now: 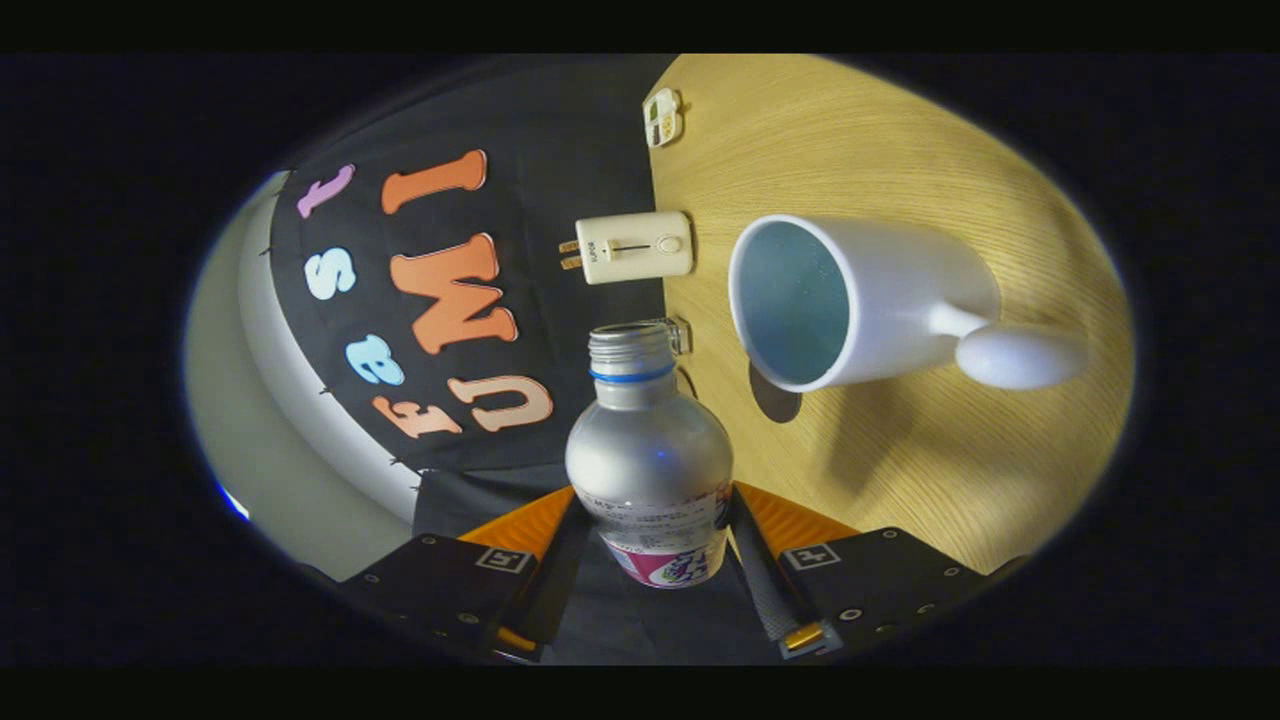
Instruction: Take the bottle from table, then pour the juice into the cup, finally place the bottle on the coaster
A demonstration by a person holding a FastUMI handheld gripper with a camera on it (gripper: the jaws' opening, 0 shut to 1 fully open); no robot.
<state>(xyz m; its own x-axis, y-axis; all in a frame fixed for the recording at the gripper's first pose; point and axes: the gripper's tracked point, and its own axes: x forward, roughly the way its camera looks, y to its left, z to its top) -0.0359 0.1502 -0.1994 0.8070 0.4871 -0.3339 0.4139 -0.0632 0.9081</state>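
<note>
Bottle: one silver bottle [650, 455], uncapped, tilted toward the cup.
Cup: one white cup [860, 300] on the worktop [900, 450].
Hand-held gripper [652, 560]: fingers pinched the bottle's sides.

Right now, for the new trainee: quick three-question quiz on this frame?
1. True or false: the gripper is shut on the silver bottle.
2. Is the bottle capped or uncapped?
3. Which lies nearest the white goblet cup? A) cream plug adapter B) a spoon C) a plate

Key: 1 true, a finger presses each side. 2 uncapped, its mouth is open. 3 A.
</note>
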